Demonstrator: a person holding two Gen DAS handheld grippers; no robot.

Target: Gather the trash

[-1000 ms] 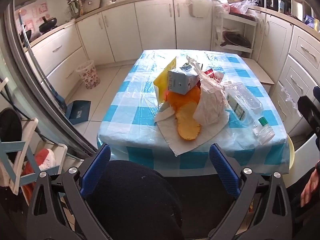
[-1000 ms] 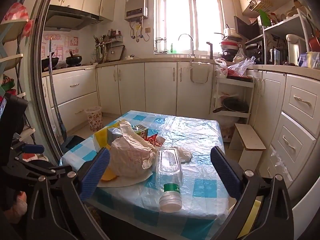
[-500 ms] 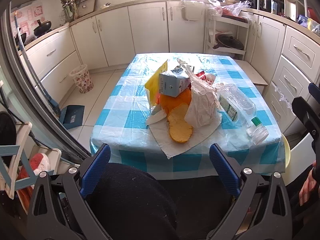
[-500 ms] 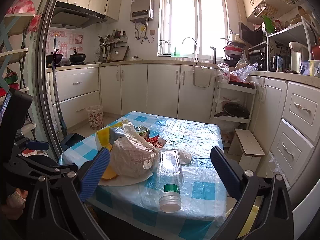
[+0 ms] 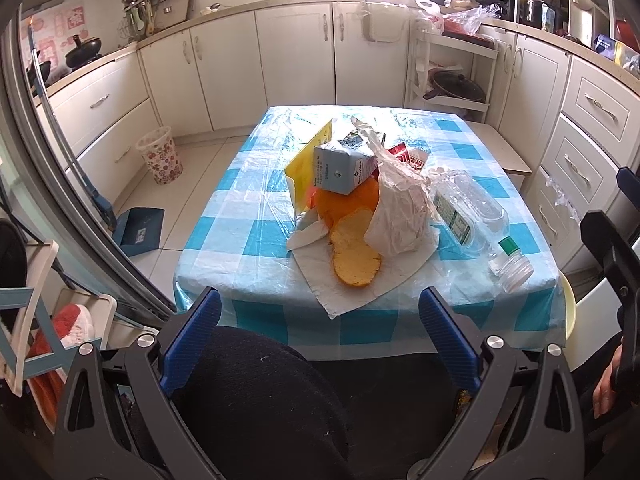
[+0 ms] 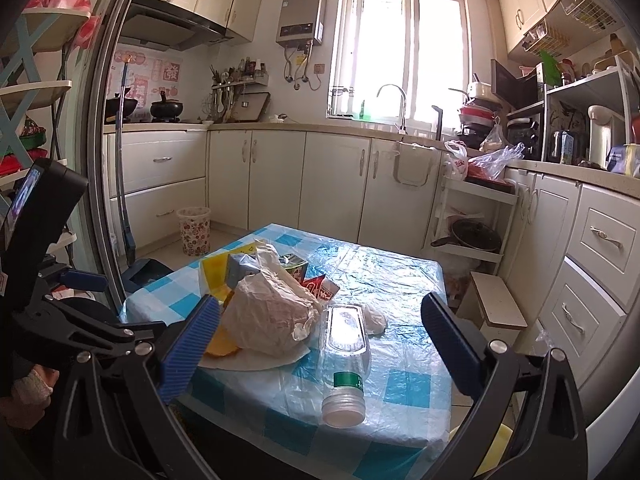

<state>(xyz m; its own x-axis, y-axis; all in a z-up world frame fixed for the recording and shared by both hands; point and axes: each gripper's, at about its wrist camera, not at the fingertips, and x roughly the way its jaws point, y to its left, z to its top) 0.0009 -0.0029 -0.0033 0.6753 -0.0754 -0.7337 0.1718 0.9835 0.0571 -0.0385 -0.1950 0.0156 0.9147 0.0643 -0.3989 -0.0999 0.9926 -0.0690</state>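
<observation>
Both pairs of jaws stand wide apart and hold nothing. The left gripper (image 5: 320, 336) hangs short of the near edge of the blue-and-white checked tabletop (image 5: 240, 184), above a dark rounded shape (image 5: 260, 400) that fills the gap between its blue pads. The right gripper (image 6: 320, 344) hovers over the near right corner of the same tabletop (image 6: 404, 388). Just ahead of it a clear plastic bottle with a green label band (image 6: 346, 356) lies on its side, its neck pointing to the near edge. Touching the bottle on its left sits the trash heap: a crumpled white paper bag (image 5: 400, 212), a pale blue carton (image 5: 344, 168) resting on orange peel pieces (image 5: 352, 252), a yellow wrapper (image 5: 308, 160) and a red packet (image 5: 408, 158), all on a white paper sheet (image 5: 348, 288) whose corner reaches the near edge. The far half of the tabletop lies bare under shiny plastic film. Open floor runs along the left side toward a flowered waste basket (image 5: 158, 156) by the cabinets, with a blue dustpan (image 5: 138, 232) between. A white wire shelf with a pan (image 5: 452, 84) stands behind the far right corner.
</observation>
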